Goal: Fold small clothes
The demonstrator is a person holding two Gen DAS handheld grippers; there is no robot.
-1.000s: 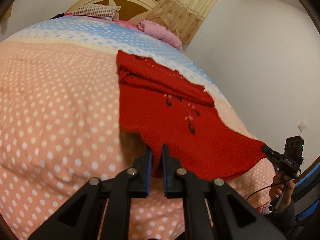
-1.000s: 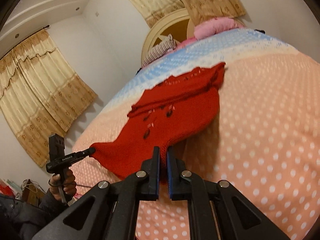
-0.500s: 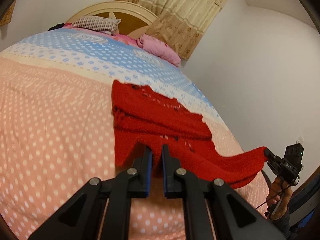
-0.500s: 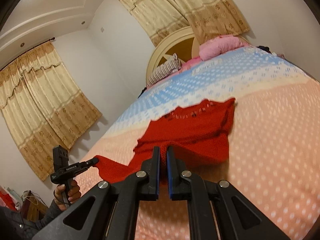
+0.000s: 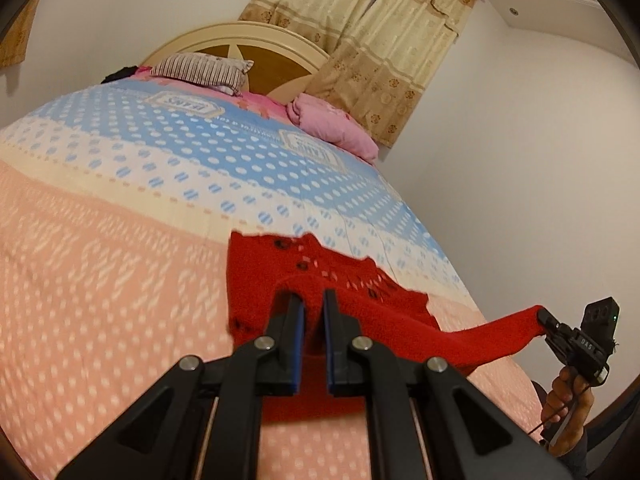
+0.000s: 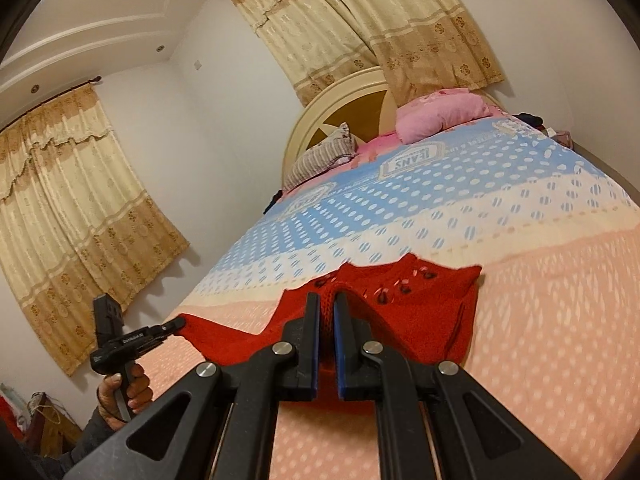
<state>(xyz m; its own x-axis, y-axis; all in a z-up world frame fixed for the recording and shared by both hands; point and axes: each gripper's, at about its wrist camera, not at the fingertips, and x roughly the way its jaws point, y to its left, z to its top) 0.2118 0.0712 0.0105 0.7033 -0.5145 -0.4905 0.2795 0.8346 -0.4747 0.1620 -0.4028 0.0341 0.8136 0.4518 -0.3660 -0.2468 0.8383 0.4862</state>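
A: Start nearest. What does each tool have?

B: The left tool (image 5: 312, 304), bottom centre of its own view, has its jaws pinched nearly together on the near edge of the red knit (image 5: 328, 280). The right tool (image 6: 327, 308) grips the same edge at the other end, jaws fully closed on the wool. Each shows up small in the other's view: the right one at the lower right with a hand (image 5: 568, 412) under it, the left one at the lower left.

A: And the garment?

B: Its far half lies on the bed (image 5: 100, 280), mid-frame, on the peach dotted part of the cover just below the blue band. The near half hangs in the air between the two tools.

A: So which step?

B: I'd judge a hem-to-collar fold, lifted edge going over the flat half. Next both tools should travel together towards the far edge, keep the wool taut, lower it square onto the buttoned part, then let go.

A: Counts?

B: Two tools, one knit, one bed. Further back, two pillows: a striped one (image 5: 200, 70) and a pink one (image 5: 336, 128) at the headboard (image 5: 256, 42). Curtains (image 6: 80, 208) on two windows, seen from the right.
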